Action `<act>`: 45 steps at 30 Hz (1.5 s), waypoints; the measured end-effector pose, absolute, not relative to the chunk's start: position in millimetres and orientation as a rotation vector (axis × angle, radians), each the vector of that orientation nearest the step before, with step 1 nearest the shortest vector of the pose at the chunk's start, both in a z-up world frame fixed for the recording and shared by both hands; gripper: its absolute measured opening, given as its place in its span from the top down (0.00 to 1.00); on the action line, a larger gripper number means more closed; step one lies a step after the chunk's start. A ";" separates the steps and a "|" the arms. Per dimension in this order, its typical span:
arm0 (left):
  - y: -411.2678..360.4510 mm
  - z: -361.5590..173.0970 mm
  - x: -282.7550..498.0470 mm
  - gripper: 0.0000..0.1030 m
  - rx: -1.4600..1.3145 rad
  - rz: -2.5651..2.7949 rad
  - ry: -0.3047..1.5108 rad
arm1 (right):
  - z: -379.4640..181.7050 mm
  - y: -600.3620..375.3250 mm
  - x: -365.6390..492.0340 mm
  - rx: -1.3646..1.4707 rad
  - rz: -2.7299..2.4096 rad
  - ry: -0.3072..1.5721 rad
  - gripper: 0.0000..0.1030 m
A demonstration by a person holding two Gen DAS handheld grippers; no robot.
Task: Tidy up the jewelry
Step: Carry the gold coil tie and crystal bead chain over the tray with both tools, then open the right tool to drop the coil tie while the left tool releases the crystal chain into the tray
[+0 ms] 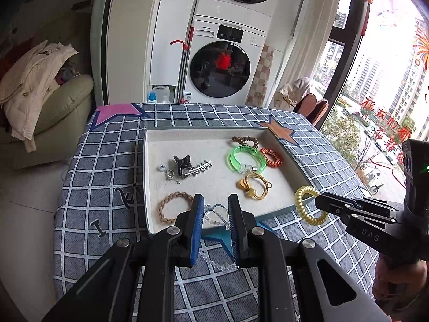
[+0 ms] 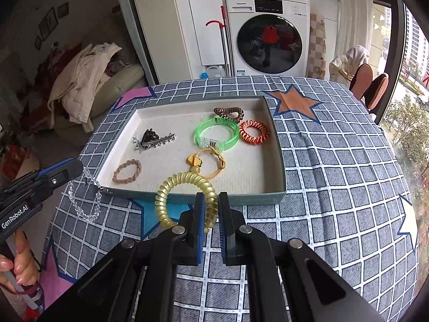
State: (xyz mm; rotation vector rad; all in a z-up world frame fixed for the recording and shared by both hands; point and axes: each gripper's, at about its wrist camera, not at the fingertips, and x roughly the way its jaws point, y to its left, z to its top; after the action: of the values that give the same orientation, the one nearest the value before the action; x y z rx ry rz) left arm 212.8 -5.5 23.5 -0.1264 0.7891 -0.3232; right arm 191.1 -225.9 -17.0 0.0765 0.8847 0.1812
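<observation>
Pinching light, springy yellow coil tie (image 2: 185, 201) in right gripper (image 2: 211, 209), jaws nearly closed; left gripper (image 1: 214, 209), jaws narrowly parted, clamping slippery, limp bead bracelet (image 2: 85, 196).

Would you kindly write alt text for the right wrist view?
The right gripper pinches a yellow spiral hair tie above a checked tablecloth. Ahead, an open tray holds bracelets and hair clips, while the left gripper dangles a clear bead bracelet.
</observation>
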 end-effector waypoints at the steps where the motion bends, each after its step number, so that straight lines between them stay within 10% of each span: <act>1: -5.9 23.6 217.3 0.63 -0.127 -0.324 0.789 | -16.2 -226.0 195.7 0.083 0.184 0.886 0.90; 45: -50.3 -65.4 319.4 0.63 0.066 -0.206 0.934 | -89.1 -227.4 309.3 0.017 0.029 1.002 0.90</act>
State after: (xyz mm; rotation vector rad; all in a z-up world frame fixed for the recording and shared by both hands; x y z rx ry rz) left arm 319.4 -50.3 -65.4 0.0663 0.9342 -0.2061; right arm 309.3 -227.4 -89.1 0.0166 1.0021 0.0288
